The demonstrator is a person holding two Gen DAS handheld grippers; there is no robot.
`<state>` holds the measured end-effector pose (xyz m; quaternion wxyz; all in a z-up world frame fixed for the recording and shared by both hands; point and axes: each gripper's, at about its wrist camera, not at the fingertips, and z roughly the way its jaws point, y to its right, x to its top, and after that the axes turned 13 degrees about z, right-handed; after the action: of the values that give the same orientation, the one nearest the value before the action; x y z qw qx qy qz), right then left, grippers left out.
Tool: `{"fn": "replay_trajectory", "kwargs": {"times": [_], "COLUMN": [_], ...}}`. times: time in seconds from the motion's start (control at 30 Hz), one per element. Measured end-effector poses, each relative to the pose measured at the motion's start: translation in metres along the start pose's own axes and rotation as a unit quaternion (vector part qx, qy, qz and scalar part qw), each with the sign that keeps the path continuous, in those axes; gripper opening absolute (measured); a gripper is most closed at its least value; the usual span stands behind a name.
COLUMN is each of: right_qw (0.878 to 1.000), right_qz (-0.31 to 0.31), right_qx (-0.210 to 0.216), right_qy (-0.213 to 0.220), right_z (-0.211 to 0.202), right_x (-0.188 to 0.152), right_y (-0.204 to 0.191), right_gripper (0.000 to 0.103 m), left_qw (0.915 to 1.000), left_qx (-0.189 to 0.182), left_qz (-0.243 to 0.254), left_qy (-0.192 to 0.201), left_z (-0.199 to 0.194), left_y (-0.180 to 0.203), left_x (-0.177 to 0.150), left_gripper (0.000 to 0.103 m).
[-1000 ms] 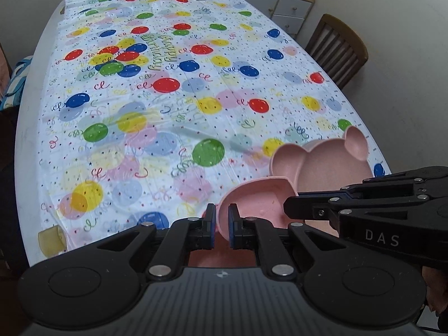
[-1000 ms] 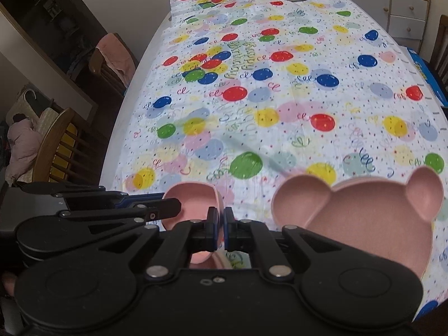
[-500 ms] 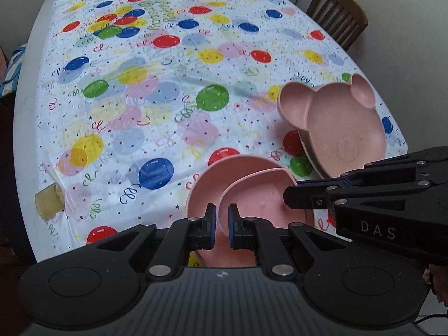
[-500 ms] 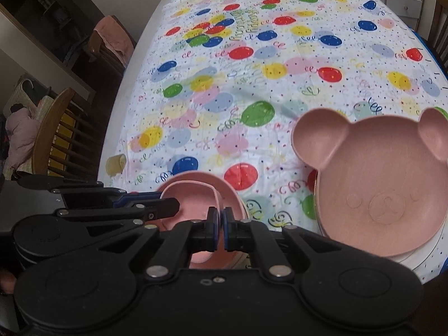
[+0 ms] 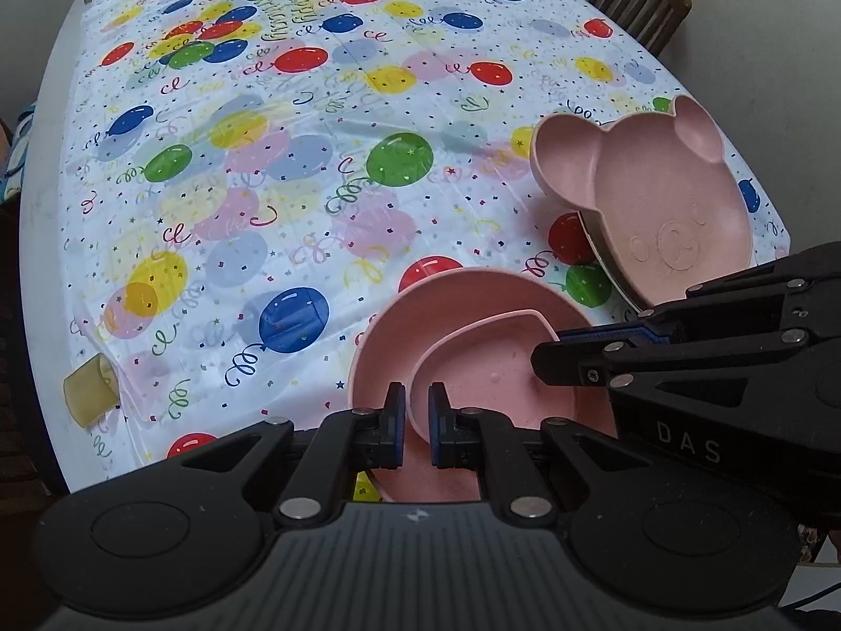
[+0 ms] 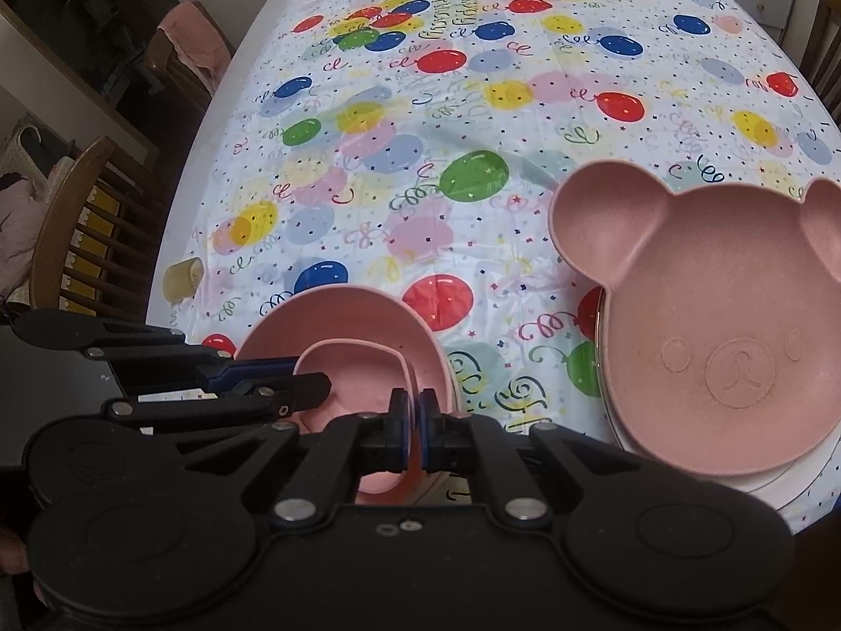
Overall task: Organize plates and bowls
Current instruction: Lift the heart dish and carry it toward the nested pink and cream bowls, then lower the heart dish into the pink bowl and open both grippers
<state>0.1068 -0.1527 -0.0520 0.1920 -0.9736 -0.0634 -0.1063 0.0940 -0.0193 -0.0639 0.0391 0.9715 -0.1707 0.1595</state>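
Observation:
A small pink bowl (image 5: 489,363) (image 6: 357,373) is held from both sides just over, or inside, a larger round pink bowl (image 5: 420,310) (image 6: 336,310) near the table's front edge; I cannot tell if the two touch. My left gripper (image 5: 416,423) (image 6: 315,384) is shut on the small bowl's near-left rim. My right gripper (image 6: 412,431) (image 5: 546,352) is shut on its right rim. To the right, a pink bear-shaped plate (image 5: 657,200) (image 6: 725,315) rests on a stack of white plates (image 6: 788,489).
The table carries a balloon-print cloth (image 5: 315,158) (image 6: 473,105). A small yellowish cup (image 5: 86,389) (image 6: 181,276) lies at its left edge. Wooden chairs stand at the right (image 5: 631,0) and left (image 6: 79,221) sides.
Both grippers have come down and tipped further toward the table with the small bowl. The larger pink bowl has come into view under it, and the bear plate shows in full.

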Motion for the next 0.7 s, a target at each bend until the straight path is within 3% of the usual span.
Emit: {"fn": "replay_trajectory", "kwargs": {"times": [0.33,0.7], "right_qw": [1.0,1.0], "right_qz": [-0.017,-0.023], "right_qx": [-0.011,0.005], "right_qy": [-0.005,0.021], "right_z": [0.001,-0.022], "right_x": [0.006,0.004], "right_y": [-0.006,-0.008], "right_gripper": [0.01,0.023], "left_qw": [0.9999,0.9988], "left_qx": [-0.015,-0.012], "left_qz": [0.001,-0.003], "left_qy": [-0.001,0.047], "left_z": [-0.003,-0.029], "left_y": [-0.003,-0.01], "left_x": [-0.001,-0.01], "left_gripper": [0.008,0.009]}}
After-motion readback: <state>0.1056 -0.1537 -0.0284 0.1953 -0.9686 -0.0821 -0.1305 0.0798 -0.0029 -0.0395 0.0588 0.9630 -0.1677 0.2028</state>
